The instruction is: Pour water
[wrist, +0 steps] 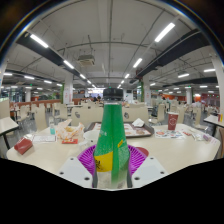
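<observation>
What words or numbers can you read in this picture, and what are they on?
None can be read.
Green bottle, standing between the gripper fingers: its yellow label has print too blurred to read.
Red cup on the table: any markings are too small to read.
Packets on the table: print too small to read.

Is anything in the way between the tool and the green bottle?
No. The green bottle already stands right between the tool fingers, with nothing in front of it. I cannot tell where the water must go; the cups farther across the table are not in its way.
</observation>
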The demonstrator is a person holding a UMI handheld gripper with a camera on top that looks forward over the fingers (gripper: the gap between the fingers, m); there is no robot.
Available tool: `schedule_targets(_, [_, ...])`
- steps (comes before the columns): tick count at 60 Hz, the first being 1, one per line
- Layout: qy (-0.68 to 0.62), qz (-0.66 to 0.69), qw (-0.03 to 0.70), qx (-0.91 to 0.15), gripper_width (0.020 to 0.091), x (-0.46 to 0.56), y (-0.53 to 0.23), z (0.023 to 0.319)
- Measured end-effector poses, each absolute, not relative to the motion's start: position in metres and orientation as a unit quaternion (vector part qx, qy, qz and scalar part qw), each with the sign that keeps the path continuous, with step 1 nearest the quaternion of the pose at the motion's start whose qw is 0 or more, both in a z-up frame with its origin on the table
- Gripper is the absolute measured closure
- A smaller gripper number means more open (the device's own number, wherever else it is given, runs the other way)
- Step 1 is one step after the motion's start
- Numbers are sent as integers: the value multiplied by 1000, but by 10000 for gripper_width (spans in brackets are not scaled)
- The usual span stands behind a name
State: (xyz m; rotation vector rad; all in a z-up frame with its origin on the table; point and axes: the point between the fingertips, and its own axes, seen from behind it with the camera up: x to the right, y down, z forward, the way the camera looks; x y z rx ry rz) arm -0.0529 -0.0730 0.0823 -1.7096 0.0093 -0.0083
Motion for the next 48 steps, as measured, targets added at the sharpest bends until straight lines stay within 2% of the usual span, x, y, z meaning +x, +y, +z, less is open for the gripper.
schedule_targets(11, [-35,-81,651,-754,723,-13,-55,91])
schedule_targets(20, [-203,-289,614,-706,723,28,-3,132])
schedule_targets(25, [-333,-431,550,-633,723,41,28,156])
schedule_targets(33, [-517,-602,417,-444,722,28,64,170])
schedule_targets(41, [-586,-666,331,-321,722,19,85,170])
schedule_targets(48, [-607,-696,308,-227,716,11,88,186])
